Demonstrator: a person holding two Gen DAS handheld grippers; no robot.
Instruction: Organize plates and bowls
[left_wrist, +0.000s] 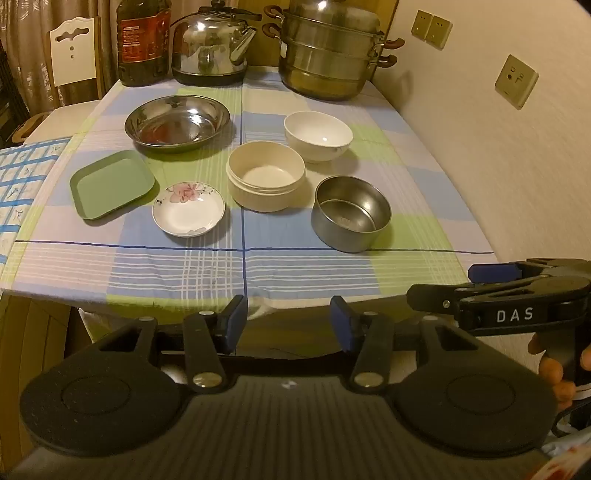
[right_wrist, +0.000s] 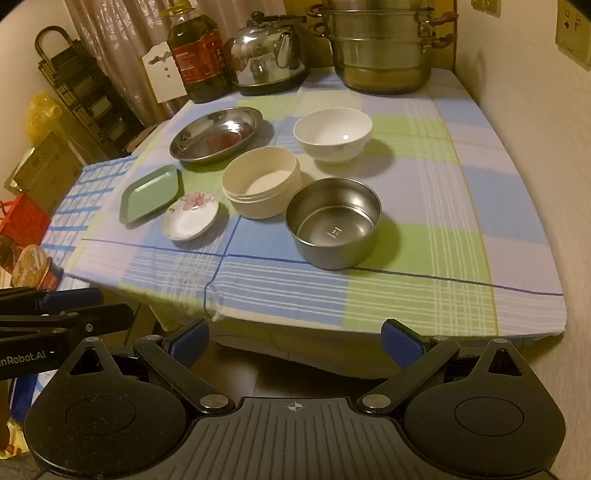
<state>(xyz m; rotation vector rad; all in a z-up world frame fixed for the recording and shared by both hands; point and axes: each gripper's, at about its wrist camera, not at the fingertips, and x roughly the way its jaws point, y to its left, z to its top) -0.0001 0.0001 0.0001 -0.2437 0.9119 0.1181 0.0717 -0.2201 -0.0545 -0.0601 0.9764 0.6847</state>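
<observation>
Checked tablecloth carries everything: steel bowl nearest, cream bowl touching behind-left, floral saucer further left. Steel looks light, slick; grip its rim. Left gripper and right gripper hover wide, empty.

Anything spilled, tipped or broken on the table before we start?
Nothing stands out. All six dishes sit upright and apart on the tablecloth; the steel plate shows reddish reflections, not clearly a spill. Both grippers hang open, short of the table.

black hand-held gripper, blue finger pads, silver screws, white "das" lettering; possibly bare fingers.
</observation>
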